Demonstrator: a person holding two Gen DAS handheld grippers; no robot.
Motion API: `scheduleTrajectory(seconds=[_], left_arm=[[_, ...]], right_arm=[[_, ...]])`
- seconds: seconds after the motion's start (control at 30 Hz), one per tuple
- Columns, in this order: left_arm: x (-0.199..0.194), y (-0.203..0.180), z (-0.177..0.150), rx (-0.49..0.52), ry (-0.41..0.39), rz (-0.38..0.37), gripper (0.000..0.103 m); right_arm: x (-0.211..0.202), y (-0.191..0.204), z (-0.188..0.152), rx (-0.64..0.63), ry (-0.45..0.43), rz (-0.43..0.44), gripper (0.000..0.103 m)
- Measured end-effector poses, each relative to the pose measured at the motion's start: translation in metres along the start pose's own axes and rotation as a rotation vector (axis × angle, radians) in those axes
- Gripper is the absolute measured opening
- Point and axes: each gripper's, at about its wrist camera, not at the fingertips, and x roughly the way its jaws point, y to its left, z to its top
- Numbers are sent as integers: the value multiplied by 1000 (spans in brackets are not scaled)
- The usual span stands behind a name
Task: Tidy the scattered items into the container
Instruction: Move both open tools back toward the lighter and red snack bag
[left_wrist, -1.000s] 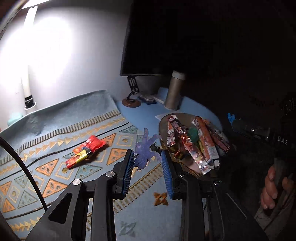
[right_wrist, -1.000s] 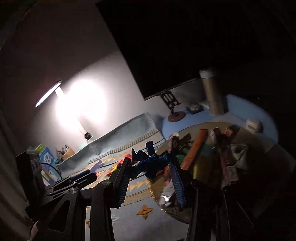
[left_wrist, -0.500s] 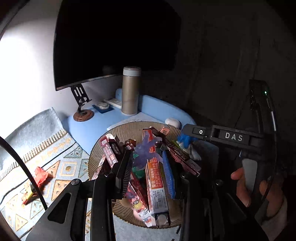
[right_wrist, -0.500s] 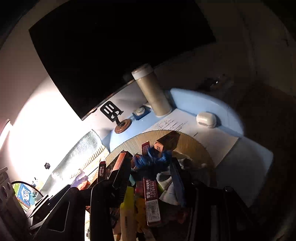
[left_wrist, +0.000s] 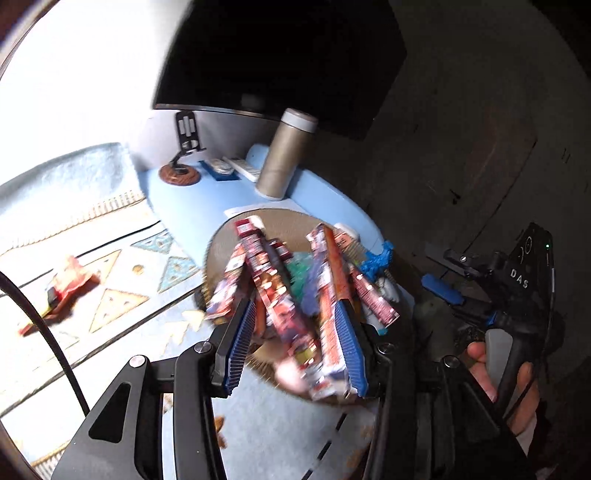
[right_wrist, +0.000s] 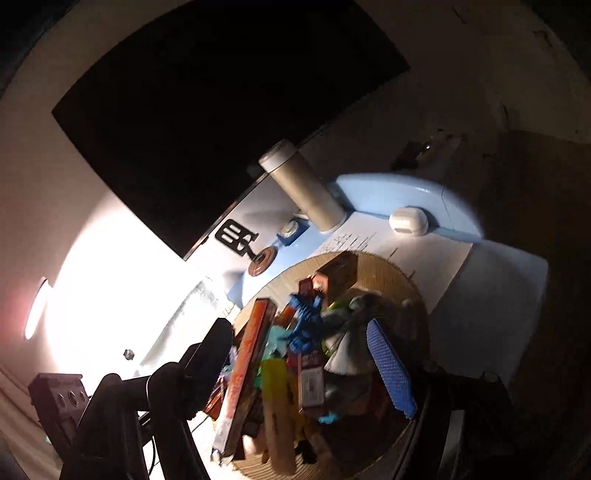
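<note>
Both tongs hang over the round woven tray (left_wrist: 236, 236) that serves as the container, and each stands with its jaws apart and nothing between them. The left tongs (left_wrist: 295, 343) frame the long red snack boxes (left_wrist: 328, 280) piled in the tray; a purple toy figure (left_wrist: 314, 284), blurred, lies among these boxes, so it appears to be resting loose in the pile rather than gripped. The right tongs (right_wrist: 306, 350) are spread wide above the same heap, and a blue toy figure (right_wrist: 304, 325) sits on top of the packets between the two jaws without touching either, with a yellow packet (right_wrist: 275, 384) just beside it. The step in hand looks like the release of the two figures into the tray. To finish it well, each pair should lift straight up with the jaws kept wide, so that no pad snags a limb of a figure or drags a box over the low rim. One task item remains outside: a red and yellow wrapper (left_wrist: 61, 288) on the patterned cloth (left_wrist: 122, 221) covering the worktop, well apart from the tray on the left side, so the left tongs seem better placed to fetch it. A tall beige flask (left_wrist: 282, 155) stands behind the tray, near the dark monitor (left_wrist: 280, 55).
</note>
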Motion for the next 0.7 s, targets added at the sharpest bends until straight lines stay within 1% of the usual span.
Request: scheduleTrajectory(seconds=[0.1,0.2,0.37,0.43,0.5,0.53,0.6,0.67,0.7], left_arm=[[-22,21,-16,-57,-11,28,42],[-47,46,-32,-133,-28,60,42],[-95,95,-55,-273,-84,151,42],[-114,111,-64,-309,-126,210,42],[-134,124,-78,-334,-174,270,43],[-141,132,-86,-351,-183,292,47],[-146,152,-102,-405,-175,335,51],[-148,170,-120,-456,-156,350,51],[-148,177,-128,-471,-146,359,51]], right_arm=[[-5,15,-8,-26,1,11,74],[-14,41,-17,-88,-10,43,74],[-20,95,-42,-231,-7,126,75],[-18,116,-56,-276,15,169,75],[-13,137,-75,-300,44,213,77],[-9,145,-87,-307,61,239,78],[4,164,-115,-349,101,274,88],[22,181,-145,-413,142,259,92],[33,188,-159,-446,167,253,92]])
